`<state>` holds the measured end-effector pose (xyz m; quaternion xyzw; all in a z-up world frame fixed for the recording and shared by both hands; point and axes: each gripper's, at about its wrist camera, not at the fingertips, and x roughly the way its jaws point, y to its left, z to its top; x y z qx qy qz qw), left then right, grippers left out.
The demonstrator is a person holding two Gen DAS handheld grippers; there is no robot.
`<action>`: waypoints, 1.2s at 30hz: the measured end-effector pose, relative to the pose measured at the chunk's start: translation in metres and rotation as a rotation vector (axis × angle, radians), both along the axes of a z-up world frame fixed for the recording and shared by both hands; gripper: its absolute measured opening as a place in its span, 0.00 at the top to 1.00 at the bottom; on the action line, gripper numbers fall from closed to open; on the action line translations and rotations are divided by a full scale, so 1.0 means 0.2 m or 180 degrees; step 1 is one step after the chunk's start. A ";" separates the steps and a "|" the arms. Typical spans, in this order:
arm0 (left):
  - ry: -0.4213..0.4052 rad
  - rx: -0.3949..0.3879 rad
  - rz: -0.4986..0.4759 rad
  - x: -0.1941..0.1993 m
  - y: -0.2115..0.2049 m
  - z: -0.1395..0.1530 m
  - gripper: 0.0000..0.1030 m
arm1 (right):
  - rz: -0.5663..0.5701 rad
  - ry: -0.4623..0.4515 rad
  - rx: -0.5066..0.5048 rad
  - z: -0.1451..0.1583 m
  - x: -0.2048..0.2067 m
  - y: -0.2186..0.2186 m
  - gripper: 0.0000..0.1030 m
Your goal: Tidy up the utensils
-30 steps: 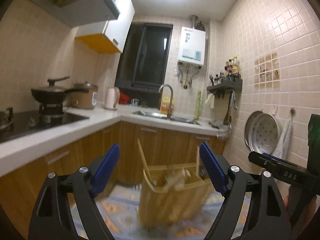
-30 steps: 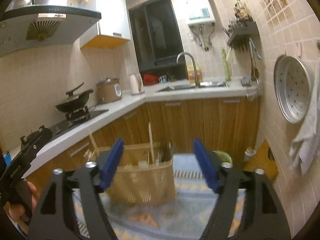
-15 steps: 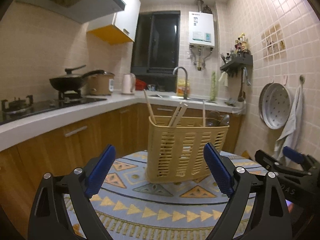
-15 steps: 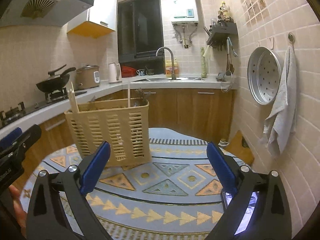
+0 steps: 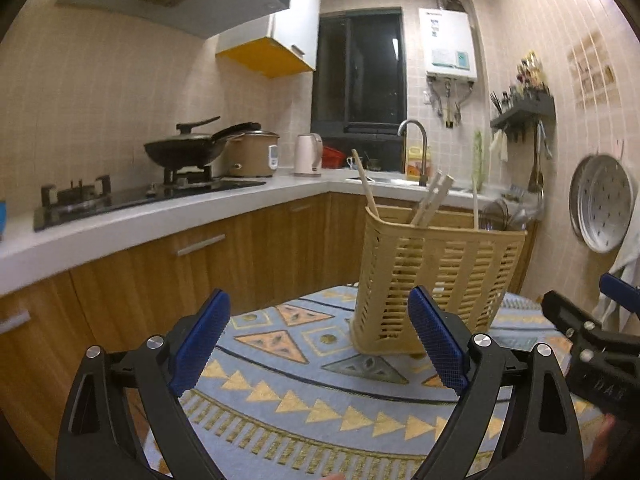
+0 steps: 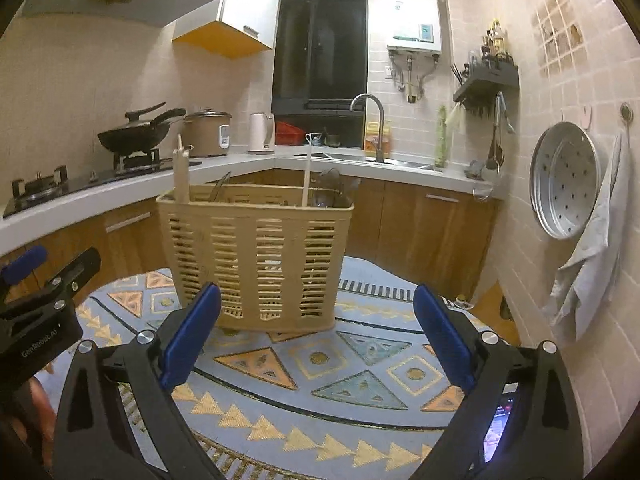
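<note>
Starting at the left, our left gripper [image 5: 318, 344] stands with its blue pads spread wide and nothing between them, pointed across the patterned cloth [image 5: 280, 392] that covers the round bench [image 6: 360, 364]. The task's things sit further along: a tan slotted utensil basket [image 6: 256, 264] stands on the far part of the bench, with wooden chopsticks [image 6: 181, 176] poking up at its left end, one pale stick [image 6: 306, 178] near the middle, and darker metal utensils [image 6: 332, 190] at its right, too crowded for us to tell apart. From the left wrist view the basket looks tilted, though that may only be the lens. To the right, our right gripper [image 6: 316, 338] is likewise wide apart and empty, aimed at the basket's near wall. The risks we see are these: the basket is light and tall, so a pad that catches its rim or pushes a utensil sideways could tip it or slide it on the cloth, which may itself bunch. The chopsticks are thin and lean loosely, so if we close on one off-centre it could pivot out or drag its neighbour along. The two grippers sit near each other, and reaching in together could make them collide. At the far right a phone [image 6: 498, 432] lies on the bench edge under our right gripper, and a careless sweep could knock it off.
</note>
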<state>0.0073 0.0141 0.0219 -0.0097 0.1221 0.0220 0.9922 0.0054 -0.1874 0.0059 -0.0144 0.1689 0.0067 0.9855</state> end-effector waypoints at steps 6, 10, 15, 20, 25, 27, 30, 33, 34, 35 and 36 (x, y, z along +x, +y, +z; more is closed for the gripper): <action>0.0136 -0.0026 -0.0017 0.03 0.02 -0.02 0.11 | 0.0096 0.0087 0.0033 -0.04 -0.01 0.02 0.10; 0.0175 -0.0067 0.0033 0.05 0.04 -0.03 0.11 | 0.0055 0.0084 0.0064 -0.03 -0.01 0.00 0.10; 0.0187 -0.0013 0.0045 0.05 0.02 -0.03 0.11 | 0.0028 0.0140 0.0108 -0.04 0.00 -0.02 0.10; 0.0198 0.0001 0.0010 0.05 0.01 -0.03 0.11 | -0.0028 0.0154 0.0122 -0.05 0.01 -0.04 0.10; 0.0211 0.0003 -0.0051 0.04 0.00 -0.04 0.11 | -0.0060 0.0199 0.0135 -0.06 0.02 -0.05 0.10; 0.0226 0.0005 -0.0082 0.04 -0.01 -0.04 0.11 | -0.0061 0.0211 0.0146 -0.06 0.02 -0.06 0.10; 0.0289 -0.0042 -0.0163 0.05 -0.01 -0.05 0.11 | -0.0060 0.0223 0.0151 -0.06 0.02 -0.06 0.10; 0.0352 -0.0077 -0.0193 0.07 0.00 -0.06 0.11 | -0.0065 0.0247 0.0152 -0.07 0.03 -0.06 0.10; 0.0352 -0.0079 -0.0190 0.07 0.00 -0.06 0.11 | -0.0064 0.0257 0.0159 -0.07 0.03 -0.07 0.10; 0.0348 -0.0075 -0.0186 0.07 0.00 -0.06 0.11 | -0.0065 0.0274 0.0170 -0.07 0.04 -0.07 0.10; 0.0343 -0.0067 -0.0180 0.07 0.00 -0.06 0.11 | -0.0067 0.0283 0.0177 -0.07 0.04 -0.07 0.10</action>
